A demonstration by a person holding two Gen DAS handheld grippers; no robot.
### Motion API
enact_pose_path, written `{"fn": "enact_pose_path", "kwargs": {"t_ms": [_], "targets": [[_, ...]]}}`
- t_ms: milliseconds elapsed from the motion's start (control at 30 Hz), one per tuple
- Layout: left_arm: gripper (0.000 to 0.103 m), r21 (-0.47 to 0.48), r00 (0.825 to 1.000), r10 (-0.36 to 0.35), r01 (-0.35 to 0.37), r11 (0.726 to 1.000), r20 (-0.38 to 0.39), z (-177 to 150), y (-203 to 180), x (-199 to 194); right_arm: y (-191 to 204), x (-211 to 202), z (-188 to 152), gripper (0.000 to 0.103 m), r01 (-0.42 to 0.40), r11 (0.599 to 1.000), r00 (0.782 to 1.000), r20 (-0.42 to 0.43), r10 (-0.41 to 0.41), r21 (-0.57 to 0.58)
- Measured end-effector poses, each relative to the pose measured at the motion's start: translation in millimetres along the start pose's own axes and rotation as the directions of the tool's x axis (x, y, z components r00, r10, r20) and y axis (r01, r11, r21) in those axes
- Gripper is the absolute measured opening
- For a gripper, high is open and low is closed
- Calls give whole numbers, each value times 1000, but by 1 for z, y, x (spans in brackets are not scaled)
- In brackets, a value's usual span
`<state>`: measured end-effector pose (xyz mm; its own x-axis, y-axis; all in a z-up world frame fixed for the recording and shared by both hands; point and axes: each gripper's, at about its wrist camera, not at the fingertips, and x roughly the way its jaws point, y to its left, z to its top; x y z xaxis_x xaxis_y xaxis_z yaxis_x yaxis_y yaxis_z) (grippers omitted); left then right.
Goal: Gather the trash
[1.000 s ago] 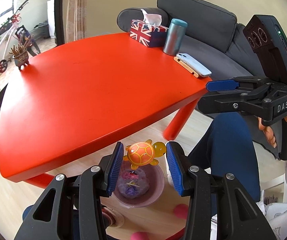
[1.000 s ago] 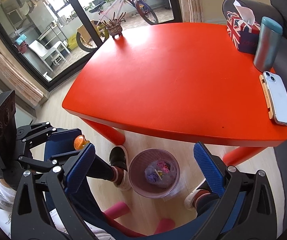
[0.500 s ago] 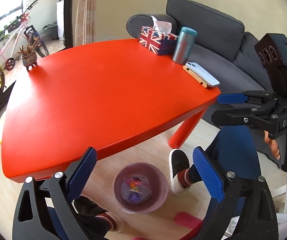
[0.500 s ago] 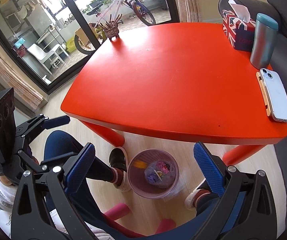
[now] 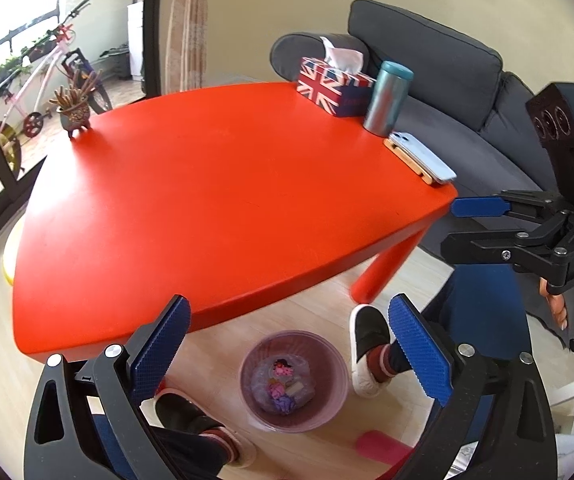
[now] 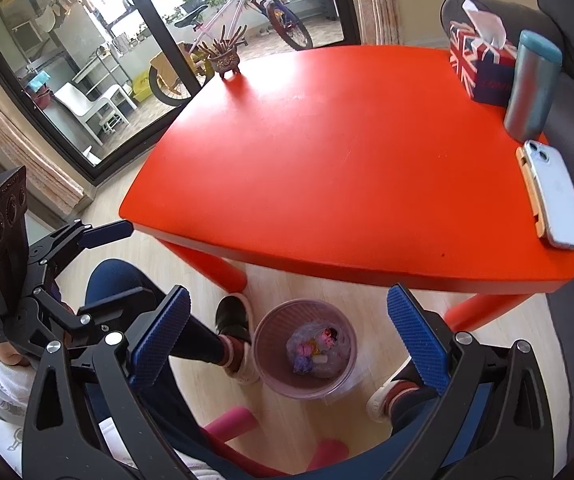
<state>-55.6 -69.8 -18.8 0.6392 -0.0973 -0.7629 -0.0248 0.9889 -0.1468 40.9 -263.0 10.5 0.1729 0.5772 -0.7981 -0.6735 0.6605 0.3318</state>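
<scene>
Hovering with jaws wide and empty, the left hand-held gripper (image 5: 283,352) hangs over the bin (image 5: 293,380) at six o'clock (right hand-held gripper (image 6: 287,340) equally spread, no nearer).

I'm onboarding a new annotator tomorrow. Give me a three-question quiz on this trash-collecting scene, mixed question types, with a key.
1. True or false: the left gripper holds a toy over the bin.
2. Multiple choice: the phone lies
A. in the bin
B. at the table edge, beside the tumbler
C. on the tissue box
3. Fill in: the bin stands on the ____, between the person's feet.

Key:
1. False: its jaws stand wide apart with nothing between them.
2. B
3. floor
</scene>
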Motion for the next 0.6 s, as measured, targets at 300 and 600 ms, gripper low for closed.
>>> {"fn": "enact_pose_path", "kwargs": {"t_ms": [300,600], "targets": [[95,-32,998,32,-30,999,59,19,21,-1,1,-2,26,99,57,998,996,69,-55,-30],[95,-33,992,74,-71,997,104,49,38,-3,-3,-3,71,99,88,995,988,129,-83,-36]]}}
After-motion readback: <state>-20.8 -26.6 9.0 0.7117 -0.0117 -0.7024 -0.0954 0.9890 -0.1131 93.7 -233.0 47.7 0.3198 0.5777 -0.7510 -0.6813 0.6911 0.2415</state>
